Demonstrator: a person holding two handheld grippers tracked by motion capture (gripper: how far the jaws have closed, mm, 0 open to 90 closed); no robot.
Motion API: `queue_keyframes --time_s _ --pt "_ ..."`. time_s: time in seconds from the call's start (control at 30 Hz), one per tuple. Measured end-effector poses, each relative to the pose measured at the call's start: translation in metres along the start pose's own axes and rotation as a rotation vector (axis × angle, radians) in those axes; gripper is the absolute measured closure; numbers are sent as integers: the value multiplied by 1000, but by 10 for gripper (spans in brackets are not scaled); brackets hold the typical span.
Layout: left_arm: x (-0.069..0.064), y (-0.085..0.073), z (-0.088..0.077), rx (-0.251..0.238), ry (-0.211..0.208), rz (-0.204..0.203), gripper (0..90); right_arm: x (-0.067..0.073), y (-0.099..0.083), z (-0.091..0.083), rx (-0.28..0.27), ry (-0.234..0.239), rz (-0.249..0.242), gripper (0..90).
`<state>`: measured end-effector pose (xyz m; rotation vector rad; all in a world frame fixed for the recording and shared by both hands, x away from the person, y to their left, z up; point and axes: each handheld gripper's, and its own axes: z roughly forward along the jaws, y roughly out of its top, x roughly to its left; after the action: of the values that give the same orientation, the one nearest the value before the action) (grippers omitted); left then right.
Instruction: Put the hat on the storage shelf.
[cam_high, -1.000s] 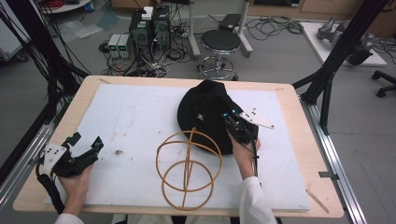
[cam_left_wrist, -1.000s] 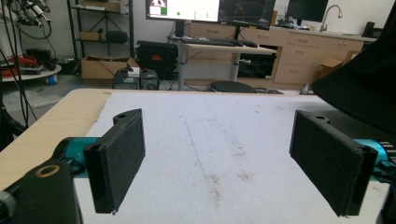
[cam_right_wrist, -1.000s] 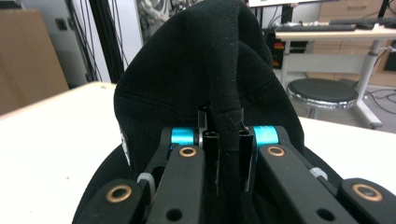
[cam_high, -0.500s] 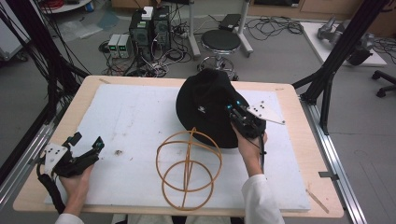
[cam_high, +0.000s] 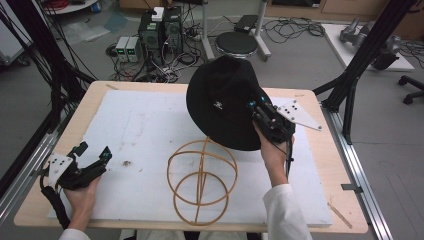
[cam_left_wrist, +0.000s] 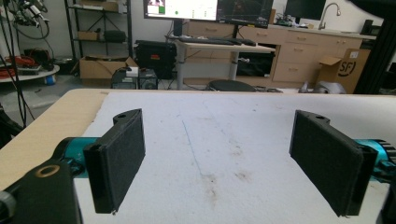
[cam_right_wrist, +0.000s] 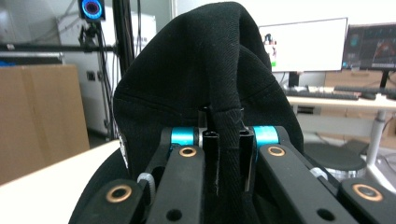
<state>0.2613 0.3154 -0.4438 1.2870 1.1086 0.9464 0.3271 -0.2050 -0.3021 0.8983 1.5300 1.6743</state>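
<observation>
Right gripper (cam_high: 260, 111) fingers clamped on the brim of the black bucket hat (cam_high: 222, 100), held lifted over the desk's (cam_high: 320, 150) far right area; left gripper (cam_high: 92, 157) fingers apart, empty.

The hat (cam_high: 225, 102) is black with a small white mark, the wire frame (cam_high: 201, 180) tan, the mat (cam_high: 145, 130) white.

High cam overhead; tongs cams close, table-level.
</observation>
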Motion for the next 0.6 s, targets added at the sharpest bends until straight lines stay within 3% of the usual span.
queue_keyframes --time_s 0.43,0.6 --pt "-1 0 0 -2 -3 6 187 1 34 -16 -116 1 1 868" --pt "0 0 0 2 -3 7 187 2 46 -24 -158 30 22 868"
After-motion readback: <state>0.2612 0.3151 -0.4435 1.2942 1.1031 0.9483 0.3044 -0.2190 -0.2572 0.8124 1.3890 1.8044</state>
